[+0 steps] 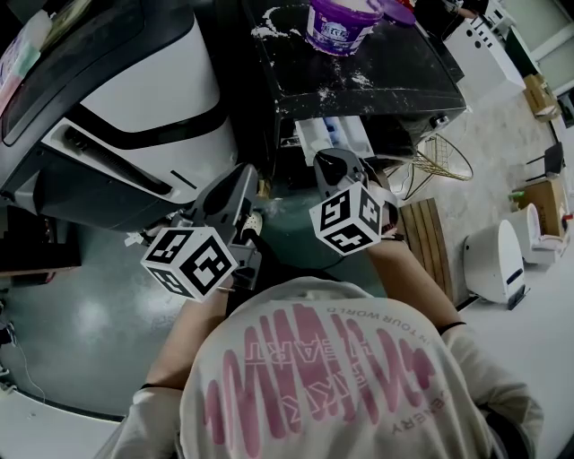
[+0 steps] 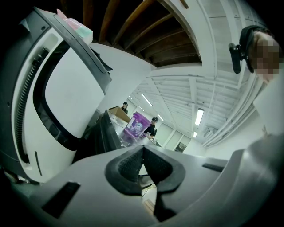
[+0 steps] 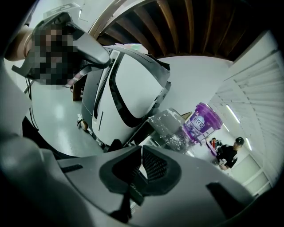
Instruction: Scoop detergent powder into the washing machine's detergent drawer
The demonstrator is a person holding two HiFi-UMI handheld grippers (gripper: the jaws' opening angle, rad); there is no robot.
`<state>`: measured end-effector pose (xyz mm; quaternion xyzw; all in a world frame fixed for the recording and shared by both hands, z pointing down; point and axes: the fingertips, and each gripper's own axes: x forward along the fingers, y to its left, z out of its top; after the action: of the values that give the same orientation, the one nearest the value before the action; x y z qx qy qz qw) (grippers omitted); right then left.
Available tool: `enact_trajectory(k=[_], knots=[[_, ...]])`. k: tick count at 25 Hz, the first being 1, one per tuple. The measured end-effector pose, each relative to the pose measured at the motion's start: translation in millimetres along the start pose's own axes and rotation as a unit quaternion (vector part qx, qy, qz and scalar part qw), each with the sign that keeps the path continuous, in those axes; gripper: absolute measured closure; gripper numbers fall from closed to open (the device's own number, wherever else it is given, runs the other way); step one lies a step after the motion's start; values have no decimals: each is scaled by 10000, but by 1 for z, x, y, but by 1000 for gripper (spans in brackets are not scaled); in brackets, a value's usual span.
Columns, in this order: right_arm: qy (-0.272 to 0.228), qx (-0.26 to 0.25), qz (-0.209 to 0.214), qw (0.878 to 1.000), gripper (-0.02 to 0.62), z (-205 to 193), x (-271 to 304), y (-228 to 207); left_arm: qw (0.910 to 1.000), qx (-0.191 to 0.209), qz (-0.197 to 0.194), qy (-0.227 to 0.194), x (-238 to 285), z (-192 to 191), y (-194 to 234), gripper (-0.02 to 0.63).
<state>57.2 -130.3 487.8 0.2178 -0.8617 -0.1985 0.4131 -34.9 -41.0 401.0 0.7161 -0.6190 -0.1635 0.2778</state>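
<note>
Both grippers hang side by side in the middle of the head view, just below the open detergent drawer (image 1: 334, 134), which juts from the front of the washing machine (image 1: 413, 81). The left gripper (image 2: 143, 153) has its pads pressed together with nothing between them. The right gripper (image 3: 141, 155) is closed too. A dark sliver (image 3: 134, 191) shows in the slit under its pads, and I cannot tell whether that is a scoop handle (no scoop bowl shows in any view).

The purple detergent tub (image 1: 341, 25) stands at the top centre of the head view on the machine's dark top, with its lid (image 1: 399, 11) off beside it. White powder (image 1: 359, 79) lies scattered over that top.

The step in hand, as I judge it, is bringing powder from the tub to the drawer. To do it well:

- Keep the load level on the way.
- Take the short path straight down the frame from tub to drawer.
- Bring the scoop's lip low over the drawer's compartment before rolling the wrist.
- Tip slowly.

The left gripper could steady the drawer's front meanwhile. The scattered powder suggests a hasty tip spills easily here.
</note>
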Motion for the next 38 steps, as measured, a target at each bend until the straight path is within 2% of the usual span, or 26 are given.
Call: enact_trajectory(k=[10,14,21,30,38], knots=[[-10,-387,-181,9991,592,3,-3,2,10000,80,6,-41,-9,4,-6,606],[-54,-388,-276,9988,592,8,-12,-1,9997,-104,-29,-211,-19,15,-15,606],[-125,-280,-461,9985,592,18,-19,-9,9995,281,5,-138,-28,28,-20,606],[70,77,-827,9965,592,21,-24,-33,9981,489,-363,-43,-24,56,-21,604],[372,528,-1268,9898,592,38,-26,-46,9932,701,-906,221,-15,97,-11,604]])
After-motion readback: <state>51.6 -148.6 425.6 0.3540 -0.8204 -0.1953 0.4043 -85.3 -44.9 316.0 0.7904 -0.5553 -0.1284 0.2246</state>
